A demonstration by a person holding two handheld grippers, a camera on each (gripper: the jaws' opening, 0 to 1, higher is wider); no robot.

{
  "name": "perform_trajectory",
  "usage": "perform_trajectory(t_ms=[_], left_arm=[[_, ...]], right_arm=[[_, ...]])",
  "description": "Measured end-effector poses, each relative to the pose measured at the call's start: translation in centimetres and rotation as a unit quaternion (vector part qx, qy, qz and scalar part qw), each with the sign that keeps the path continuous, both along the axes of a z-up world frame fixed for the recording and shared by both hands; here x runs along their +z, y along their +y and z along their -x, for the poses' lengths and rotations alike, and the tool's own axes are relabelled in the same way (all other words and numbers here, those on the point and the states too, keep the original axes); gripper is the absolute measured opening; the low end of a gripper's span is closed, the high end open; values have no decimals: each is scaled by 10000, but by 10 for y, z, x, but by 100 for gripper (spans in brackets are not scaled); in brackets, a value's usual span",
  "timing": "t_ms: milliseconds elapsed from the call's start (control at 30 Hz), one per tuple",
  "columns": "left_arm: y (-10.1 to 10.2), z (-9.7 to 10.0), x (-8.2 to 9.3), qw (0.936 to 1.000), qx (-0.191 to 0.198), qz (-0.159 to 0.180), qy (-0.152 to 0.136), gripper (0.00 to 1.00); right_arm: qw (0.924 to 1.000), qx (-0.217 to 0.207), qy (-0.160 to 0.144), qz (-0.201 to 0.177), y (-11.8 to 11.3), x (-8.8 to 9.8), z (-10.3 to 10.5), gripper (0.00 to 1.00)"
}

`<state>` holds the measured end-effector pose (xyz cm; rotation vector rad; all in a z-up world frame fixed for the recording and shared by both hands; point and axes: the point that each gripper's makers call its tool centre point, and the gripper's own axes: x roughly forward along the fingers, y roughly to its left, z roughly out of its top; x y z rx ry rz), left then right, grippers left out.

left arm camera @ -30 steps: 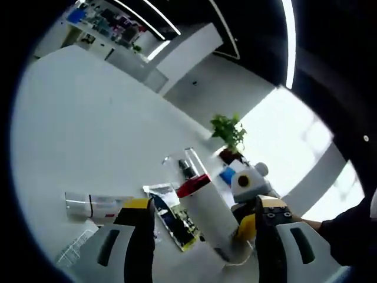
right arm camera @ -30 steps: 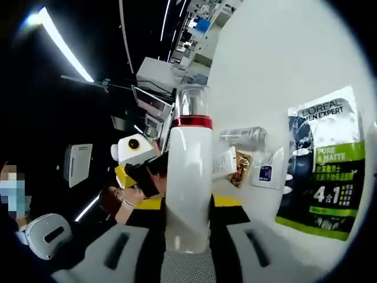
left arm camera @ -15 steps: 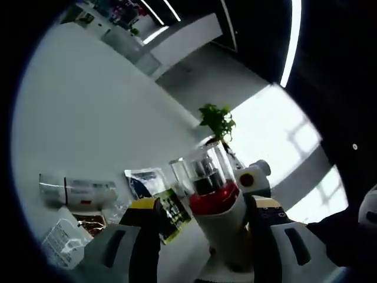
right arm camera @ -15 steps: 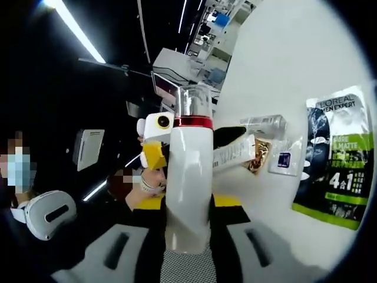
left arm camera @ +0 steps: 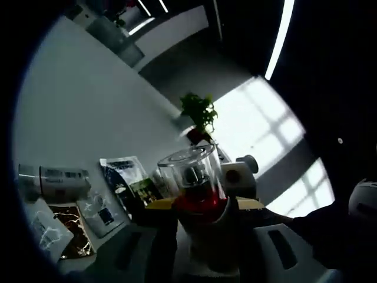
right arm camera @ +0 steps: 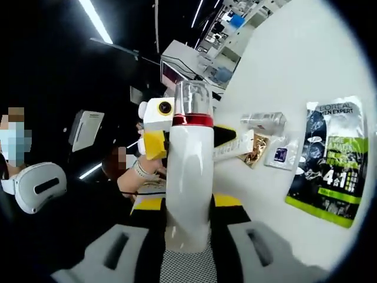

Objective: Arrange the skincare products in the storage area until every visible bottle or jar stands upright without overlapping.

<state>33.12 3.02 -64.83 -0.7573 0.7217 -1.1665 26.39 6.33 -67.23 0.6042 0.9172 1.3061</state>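
Observation:
A tall white bottle [right arm camera: 189,171] with a red ring and a clear cap is held off the white table [right arm camera: 306,65], with my right gripper [right arm camera: 187,203] shut on its lower body. In the left gripper view the same bottle [left arm camera: 191,174] points cap-first at the camera. My left gripper [left arm camera: 203,206] has its jaws pressed against both sides of the bottle at the red ring. From the right gripper view, the left gripper [right arm camera: 191,138] straddles the bottle's neck, held by a hand [right arm camera: 132,174].
On the table lie a green-and-black L'Oréal sachet [right arm camera: 330,171], a clear tube [right arm camera: 262,121], a white tube [right arm camera: 232,147], a gold sachet [right arm camera: 256,150] and a small clear sachet [right arm camera: 280,154]. A potted plant [left arm camera: 197,112] stands at the far edge. A person's white headset [right arm camera: 35,186] is at the left.
My left gripper has come in around the bottle's top and its jaws have narrowed onto it. The right gripper has kept its hold, and the bottle stays off the table.

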Motion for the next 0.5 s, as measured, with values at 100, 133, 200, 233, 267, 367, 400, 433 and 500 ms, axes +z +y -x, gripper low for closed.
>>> perform_trajectory(t_ms=[100, 133, 200, 233, 267, 367, 400, 433, 500], left_arm=[[-6, 3, -1, 10000, -31, -16, -18, 31], [-8, 6, -1, 10000, -69, -39, 33, 30], [-12, 9, 0, 9999, -112, -65, 50, 29], [-14, 10, 0, 9999, -129, -78, 24, 29], [-16, 11, 1, 9998, -140, -100, -24, 29], [-23, 12, 1, 9994, -124, -246, -191, 29], [-24, 11, 0, 9994, -83, -285, -196, 29], [-27, 9, 0, 9990, -36, -346, -286, 29], [-32, 9, 3, 9986, -68, -360, -390, 29]], right_arm=[[9995, 16, -245, 210, -5, -7, 2, 28], [9994, 39, -257, 222, -6, -8, 4, 28], [9990, 54, -338, 289, -10, -9, 7, 28], [9987, 42, -394, 310, -11, -10, 7, 28], [9981, 19, -496, 373, -14, -11, 7, 28], [9969, -90, -549, 550, -20, -16, 4, 29], [9960, -224, -561, 654, -22, -18, 0, 29], [9941, -347, -721, 736, -25, -20, -4, 30], [9929, -402, -815, 772, -29, -20, -4, 30]])
